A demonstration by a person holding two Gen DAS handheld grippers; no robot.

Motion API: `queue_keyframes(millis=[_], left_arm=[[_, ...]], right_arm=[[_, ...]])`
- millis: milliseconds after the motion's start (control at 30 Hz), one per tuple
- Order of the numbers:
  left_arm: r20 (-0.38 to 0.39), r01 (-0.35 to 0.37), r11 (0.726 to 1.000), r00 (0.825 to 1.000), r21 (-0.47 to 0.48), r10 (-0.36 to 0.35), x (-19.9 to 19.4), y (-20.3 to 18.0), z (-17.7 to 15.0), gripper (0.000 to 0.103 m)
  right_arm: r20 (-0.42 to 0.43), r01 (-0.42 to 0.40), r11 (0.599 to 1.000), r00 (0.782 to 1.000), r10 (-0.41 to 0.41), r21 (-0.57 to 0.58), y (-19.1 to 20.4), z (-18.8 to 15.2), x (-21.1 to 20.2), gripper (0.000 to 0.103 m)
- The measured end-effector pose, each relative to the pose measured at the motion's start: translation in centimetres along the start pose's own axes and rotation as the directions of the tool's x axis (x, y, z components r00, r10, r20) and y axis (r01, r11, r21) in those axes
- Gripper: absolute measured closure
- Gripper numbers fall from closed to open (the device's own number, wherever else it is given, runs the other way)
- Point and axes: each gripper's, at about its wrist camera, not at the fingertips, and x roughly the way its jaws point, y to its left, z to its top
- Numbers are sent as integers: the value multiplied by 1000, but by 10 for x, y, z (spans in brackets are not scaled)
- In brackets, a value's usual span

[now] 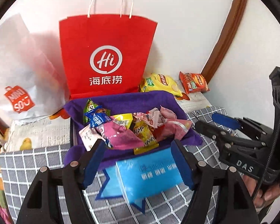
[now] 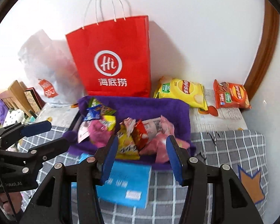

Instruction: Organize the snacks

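Note:
A purple cloth-lined box [image 1: 153, 100] [image 2: 151, 106] sits on the bed and holds several small snack packets [image 1: 121, 128] [image 2: 132, 136]. A light blue packet [image 1: 149, 175] [image 2: 127, 183] lies flat on the checked cover just in front of the box. My left gripper [image 1: 138, 149] [image 2: 52, 134] hovers above the box's near edge and the blue packet, open with nothing between its pads. My right gripper [image 2: 141, 149] [image 1: 209, 121] hangs beside it to the right, also open and holding nothing. A yellow chips bag [image 1: 162, 84] [image 2: 184, 91] and a red chips bag [image 1: 194, 83] [image 2: 231, 95] lie behind the box to the right.
A red paper bag [image 1: 106, 56] [image 2: 115, 59] stands upright against the wall behind the box, with a white plastic bag [image 1: 18, 74] [image 2: 46, 69] to its left. A grey checked cover [image 1: 28, 164] [image 2: 233, 149] spreads over the bed. A brown curved frame [image 1: 227, 29] runs up the wall.

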Motion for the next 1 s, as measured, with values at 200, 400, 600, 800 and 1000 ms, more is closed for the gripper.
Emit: queue_keyframes(millis=[200, 400, 600, 800, 1000], left_arm=[[57, -39, 999, 998, 10, 38, -39, -15, -25, 22], [103, -42, 999, 994, -8, 42, -72, -22, -46, 19], [160, -103, 995, 982, -14, 103, -98, -30, -62, 12], [190, -154, 988, 970, -10, 153, -113, -40, -76, 11], [221, -202, 979, 955, -11, 200, -125, -47, -86, 11]], right_arm=[[28, 44, 999, 999, -43, -4, 11, -31, -44, 34], [93, 53, 999, 994, -54, 9, 18, -59, -87, 22], [152, 68, 997, 986, -73, 35, 15, -81, -117, 13], [158, 98, 995, 982, -100, 22, 16, -97, -133, 11], [170, 96, 995, 980, -100, 28, 17, -109, -148, 11]])
